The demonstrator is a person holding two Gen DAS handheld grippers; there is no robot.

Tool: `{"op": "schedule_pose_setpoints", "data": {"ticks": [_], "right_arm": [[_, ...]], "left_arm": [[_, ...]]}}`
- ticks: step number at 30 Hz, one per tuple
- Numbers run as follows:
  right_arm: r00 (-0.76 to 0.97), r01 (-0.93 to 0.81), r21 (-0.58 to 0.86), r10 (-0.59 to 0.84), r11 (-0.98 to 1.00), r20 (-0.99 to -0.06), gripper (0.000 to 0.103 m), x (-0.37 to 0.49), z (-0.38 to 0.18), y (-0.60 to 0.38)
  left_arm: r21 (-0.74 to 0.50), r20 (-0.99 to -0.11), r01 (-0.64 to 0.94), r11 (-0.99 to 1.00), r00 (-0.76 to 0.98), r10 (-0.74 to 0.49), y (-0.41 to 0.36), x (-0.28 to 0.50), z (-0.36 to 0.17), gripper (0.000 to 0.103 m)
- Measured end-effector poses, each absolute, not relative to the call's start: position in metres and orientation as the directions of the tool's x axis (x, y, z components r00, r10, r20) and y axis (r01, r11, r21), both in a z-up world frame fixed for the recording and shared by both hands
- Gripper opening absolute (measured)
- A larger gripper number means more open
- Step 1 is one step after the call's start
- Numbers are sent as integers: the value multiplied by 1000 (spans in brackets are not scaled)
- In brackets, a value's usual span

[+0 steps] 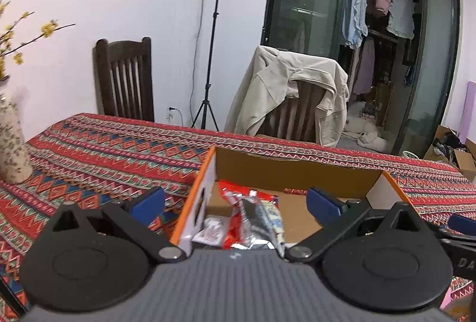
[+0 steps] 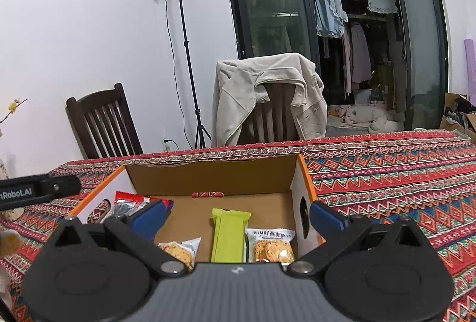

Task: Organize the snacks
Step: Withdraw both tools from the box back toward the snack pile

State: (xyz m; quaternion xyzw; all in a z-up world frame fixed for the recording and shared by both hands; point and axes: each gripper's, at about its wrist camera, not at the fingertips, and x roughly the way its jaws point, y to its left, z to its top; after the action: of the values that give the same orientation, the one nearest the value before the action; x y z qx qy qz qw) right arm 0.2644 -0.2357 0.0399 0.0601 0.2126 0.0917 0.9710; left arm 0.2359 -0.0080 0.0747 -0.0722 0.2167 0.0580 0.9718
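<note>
Left wrist view: the left gripper (image 1: 235,201) hangs with jaws apart and empty over the cardboard box (image 1: 293,165), red and silver snack packets (image 1: 250,217) below it. Right wrist view, left to right: oat crisp packet (image 2: 181,252), green bar (image 2: 229,234), second crisp packet (image 2: 272,246) lie under the right gripper (image 2: 238,217), jaws spread, empty
</note>
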Motion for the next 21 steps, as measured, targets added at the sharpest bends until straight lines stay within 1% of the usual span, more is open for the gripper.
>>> {"op": "schedule_pose_setpoints", "data": {"ticks": [10,21], "right_arm": [[887,-162,138,206,977,-414,103,214,39,-243],[871,-178,102,205,979,-447,103,167,22,-247]], "left_arm": [[-122,-448,-160,980,890,89,14,186,71,103],[-116,-470,-152,982,879,80,22,147,46,103]]}}
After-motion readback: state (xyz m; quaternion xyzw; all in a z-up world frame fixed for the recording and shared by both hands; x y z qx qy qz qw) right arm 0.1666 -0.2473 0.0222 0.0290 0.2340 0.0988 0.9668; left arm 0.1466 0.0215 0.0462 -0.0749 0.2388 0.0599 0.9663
